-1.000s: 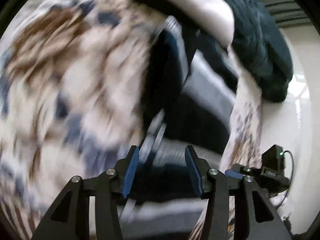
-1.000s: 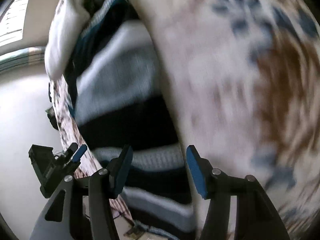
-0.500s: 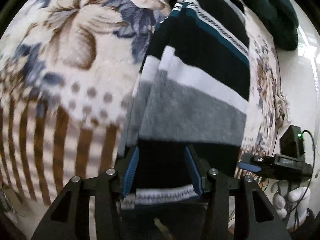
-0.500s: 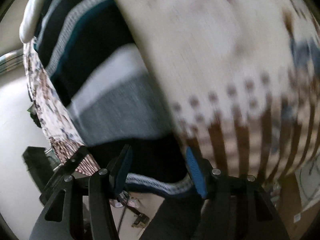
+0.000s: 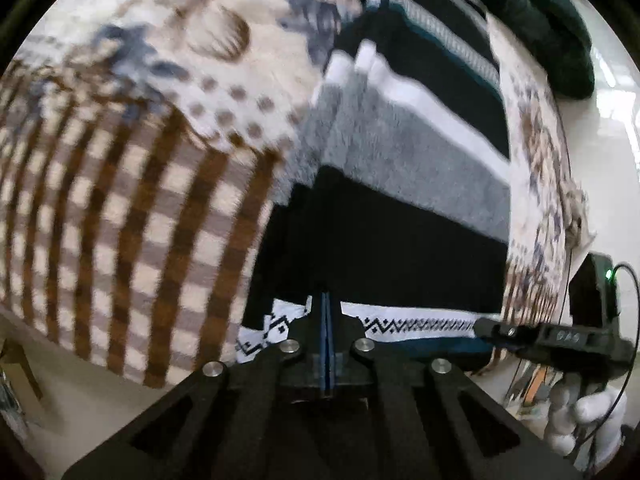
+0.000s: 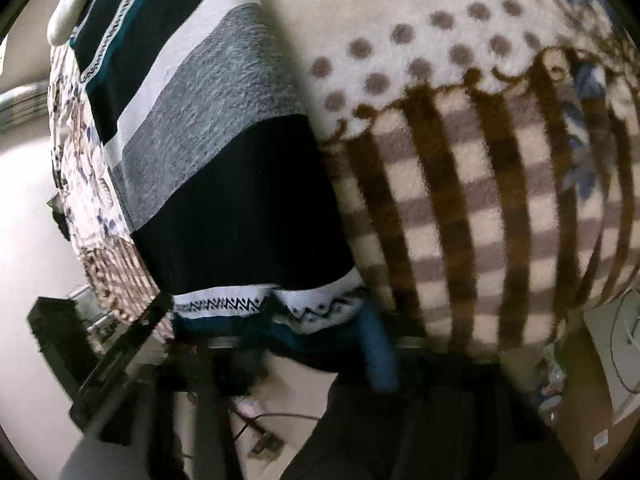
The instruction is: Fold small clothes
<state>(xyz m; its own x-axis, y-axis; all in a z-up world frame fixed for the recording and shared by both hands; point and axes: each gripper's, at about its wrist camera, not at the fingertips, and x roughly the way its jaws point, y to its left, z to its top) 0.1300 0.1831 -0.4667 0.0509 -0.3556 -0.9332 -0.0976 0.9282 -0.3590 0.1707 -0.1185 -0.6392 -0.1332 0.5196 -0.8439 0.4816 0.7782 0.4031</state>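
A striped knit garment (image 5: 404, 200), black, grey, white and teal with a zigzag hem band, lies flat on a patterned blanket (image 5: 132, 184). It also shows in the right wrist view (image 6: 224, 184). My left gripper (image 5: 326, 320) is shut on the garment's hem near its left corner. My right gripper (image 6: 320, 336) is at the hem's other corner; it is blurred, one blue pad (image 6: 378, 352) shows against the hem, and I cannot tell whether it is shut. The right gripper also shows in the left wrist view (image 5: 496, 330) at the hem's right end.
The blanket (image 6: 480, 200) with brown stripes, dots and flowers covers the surface and drops off at the near edge. A dark green garment (image 5: 552, 40) lies at the far right. A white pillow-like thing (image 6: 72, 4) lies at the far end. Pale floor lies below.
Both grippers moved back along the garment to its near hem. The left gripper went from open to shut on the hem. The right gripper's view became blurred at the hem.
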